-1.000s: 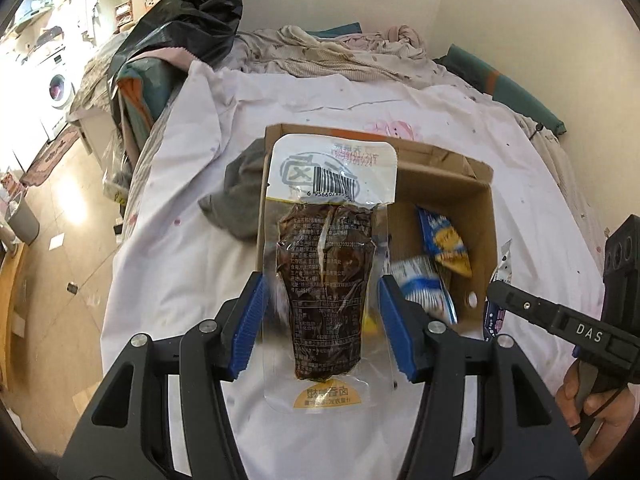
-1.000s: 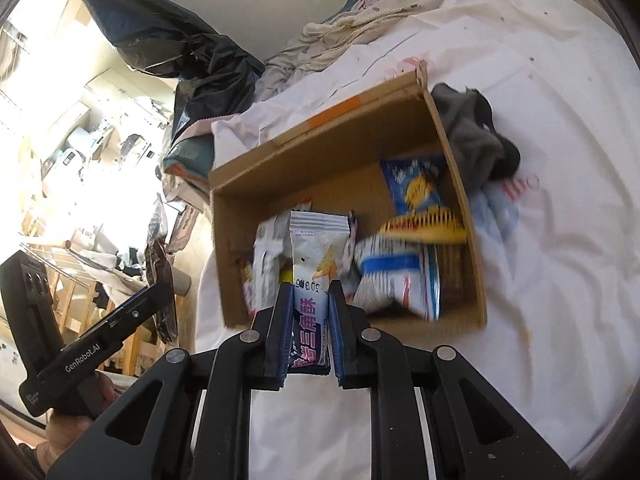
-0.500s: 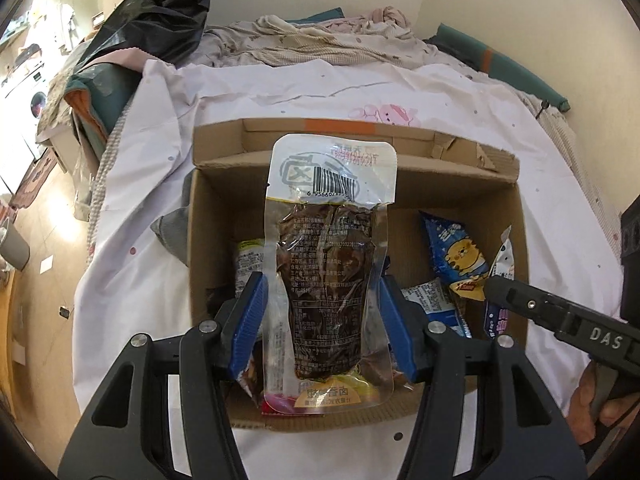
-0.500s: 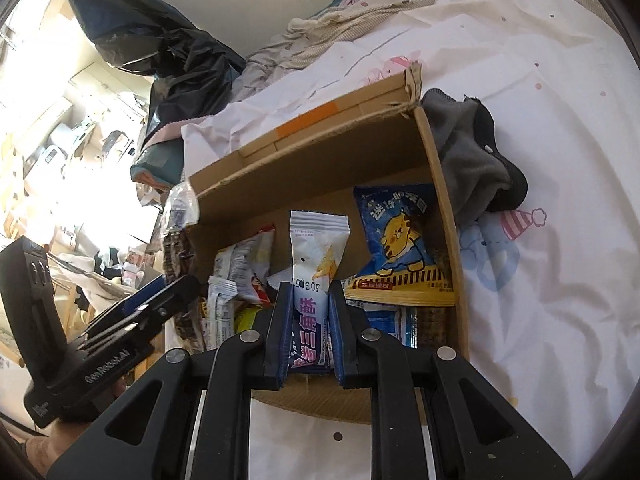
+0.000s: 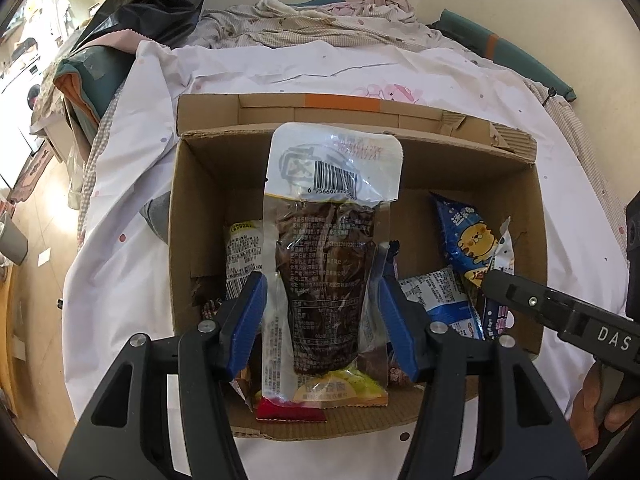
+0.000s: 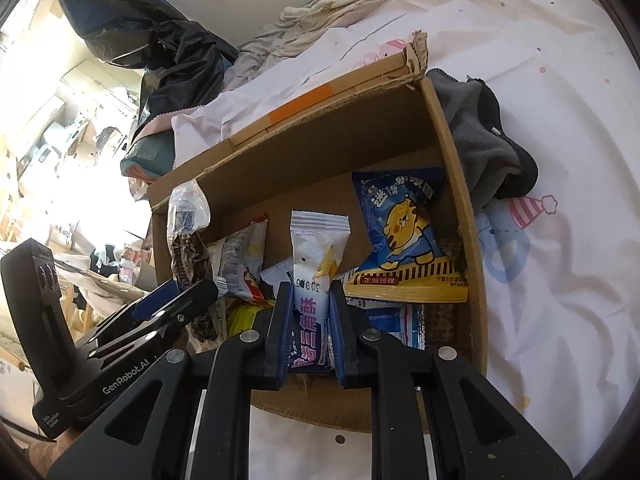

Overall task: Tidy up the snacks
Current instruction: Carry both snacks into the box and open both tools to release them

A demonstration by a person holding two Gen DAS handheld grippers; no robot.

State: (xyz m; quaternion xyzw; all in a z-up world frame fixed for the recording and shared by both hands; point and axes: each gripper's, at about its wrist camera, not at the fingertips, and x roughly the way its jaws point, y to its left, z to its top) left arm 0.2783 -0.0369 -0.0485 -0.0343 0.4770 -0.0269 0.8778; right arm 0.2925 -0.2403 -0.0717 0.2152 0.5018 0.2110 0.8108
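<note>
At the bottom of each wrist view I hold a snack over the open brown cardboard box to drop both in: my left gripper, jaws easing apart, flanks a clear pouch of dark dried snack. My right gripper is clamped on a slim white-and-purple packet. Beyond, toward the centre, a blue cartoon-cat packet and others already lie in the box on the white printed bedsheet.

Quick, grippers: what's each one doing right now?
Left gripper: jaws opening, clear pouch of dark snack between them, over the cardboard box.
Right gripper: jaws closed on the white and purple snack packet.
</note>
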